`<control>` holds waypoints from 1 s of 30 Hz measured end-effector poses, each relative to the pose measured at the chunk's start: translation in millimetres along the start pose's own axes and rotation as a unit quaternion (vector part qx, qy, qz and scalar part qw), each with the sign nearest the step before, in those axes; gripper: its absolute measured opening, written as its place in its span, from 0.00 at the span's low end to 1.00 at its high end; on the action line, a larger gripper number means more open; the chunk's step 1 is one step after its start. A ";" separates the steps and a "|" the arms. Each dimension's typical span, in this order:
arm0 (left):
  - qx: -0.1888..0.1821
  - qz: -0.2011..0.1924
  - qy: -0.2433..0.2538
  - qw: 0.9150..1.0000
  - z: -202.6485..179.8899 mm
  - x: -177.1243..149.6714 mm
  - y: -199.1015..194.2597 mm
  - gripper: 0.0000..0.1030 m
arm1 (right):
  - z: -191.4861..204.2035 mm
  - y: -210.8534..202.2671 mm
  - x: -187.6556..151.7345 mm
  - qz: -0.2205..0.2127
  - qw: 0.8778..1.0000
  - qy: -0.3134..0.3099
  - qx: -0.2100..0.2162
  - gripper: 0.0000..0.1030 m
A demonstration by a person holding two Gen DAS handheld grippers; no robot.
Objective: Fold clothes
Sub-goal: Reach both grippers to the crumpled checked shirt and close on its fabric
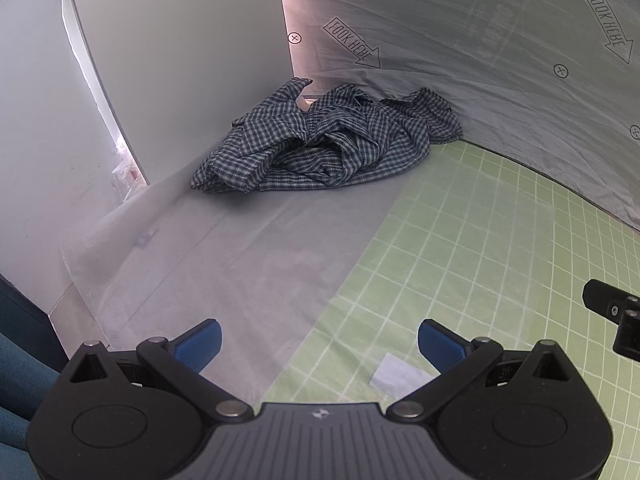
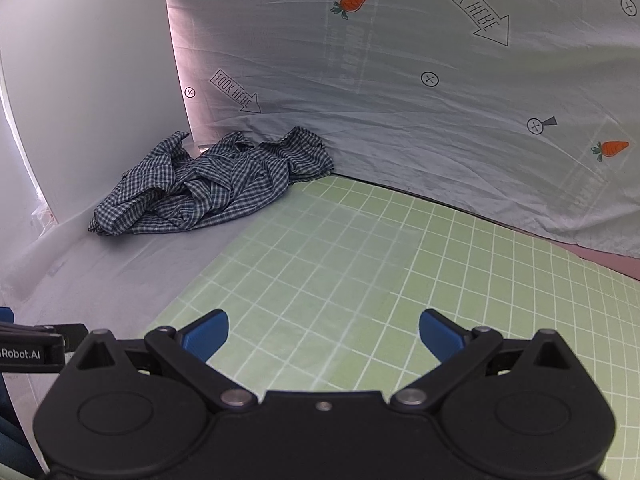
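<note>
A crumpled blue-and-white checked shirt (image 1: 320, 144) lies in a heap in the far corner, against the hanging sheet; the right wrist view shows the same shirt (image 2: 208, 188) at the far left. My left gripper (image 1: 318, 346) hovers open well short of it, over the white cloth and the edge of the green mat, with nothing between its blue pads (image 1: 200, 344). My right gripper (image 2: 323, 336) is open too, above the green grid mat, empty. A black part of the right gripper (image 1: 612, 312) shows at the right edge of the left wrist view.
A green grid mat (image 2: 360, 248) covers the table's right part and a white cloth (image 1: 224, 248) its left. A printed sheet with carrots and arrows (image 2: 400, 80) hangs behind. A white panel (image 1: 168, 60) stands at the left. A small white paper scrap (image 1: 396, 372) lies on the mat.
</note>
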State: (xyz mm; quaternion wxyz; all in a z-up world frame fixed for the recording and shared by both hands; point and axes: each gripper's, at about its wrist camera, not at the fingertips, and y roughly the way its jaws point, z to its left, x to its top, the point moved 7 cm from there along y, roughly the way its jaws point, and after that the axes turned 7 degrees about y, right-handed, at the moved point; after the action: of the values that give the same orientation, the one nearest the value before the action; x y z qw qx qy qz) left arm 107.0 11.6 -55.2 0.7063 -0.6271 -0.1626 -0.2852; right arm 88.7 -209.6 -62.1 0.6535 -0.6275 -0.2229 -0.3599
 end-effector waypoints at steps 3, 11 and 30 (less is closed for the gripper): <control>0.014 0.001 -0.018 1.000 13.9 26.9 22.6 1.00 | 3.8 28.1 18.9 0.001 1.000 -0.001 -0.001 1.00; 0.038 0.007 -0.060 0.997 50.3 92.4 104.3 1.00 | 22.4 138.4 73.6 0.015 1.000 -0.009 0.010 1.00; 0.023 0.012 -0.101 0.995 95.0 161.4 257.8 0.13 | 85.4 336.6 104.1 0.062 0.995 0.025 0.080 0.08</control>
State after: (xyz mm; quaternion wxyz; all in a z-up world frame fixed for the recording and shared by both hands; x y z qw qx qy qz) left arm 402.2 85.5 -149.7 0.7042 -0.6380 -0.2321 -0.2077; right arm 421.7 -161.4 -197.2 0.7279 -0.5766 -0.1953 -0.3155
